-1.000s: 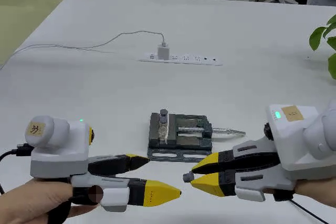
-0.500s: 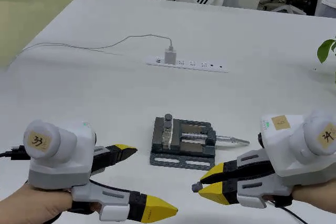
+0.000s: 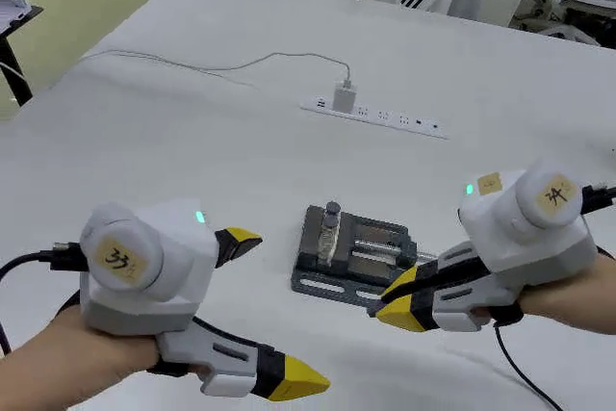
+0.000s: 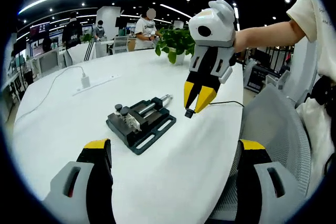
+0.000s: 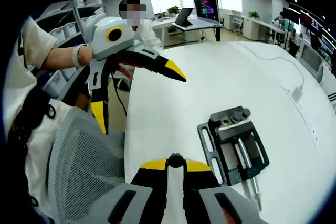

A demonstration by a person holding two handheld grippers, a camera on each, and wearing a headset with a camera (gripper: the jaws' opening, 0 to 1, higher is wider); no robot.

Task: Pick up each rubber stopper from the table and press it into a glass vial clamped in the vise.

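A dark metal vise [image 3: 358,259] sits mid-table and clamps a glass vial [image 3: 329,238] capped by a dark stopper [image 3: 333,209]. My right gripper [image 3: 378,311] hovers just off the vise's near right corner. It is shut on a small grey rubber stopper [image 5: 175,160], which also shows at its tips as a dark stopper [image 4: 189,113] in the left gripper view. My left gripper [image 3: 274,310] is held low, left of the vise [image 4: 140,121], open wide with nothing between its jaws. The vise [image 5: 236,140] lies ahead and to the right of the right gripper [image 5: 175,164].
A white power strip [image 3: 377,115] with a plugged charger and a trailing cable lies beyond the vise. A potted plant [image 4: 173,40] stands at the far table end. A mesh chair [image 5: 84,156] is close by the table edge. People stand in the background.
The head camera has shifted. My left gripper's jaws have spread wider. My right gripper, still shut on the stopper, has come nearer to the vise's front right corner.
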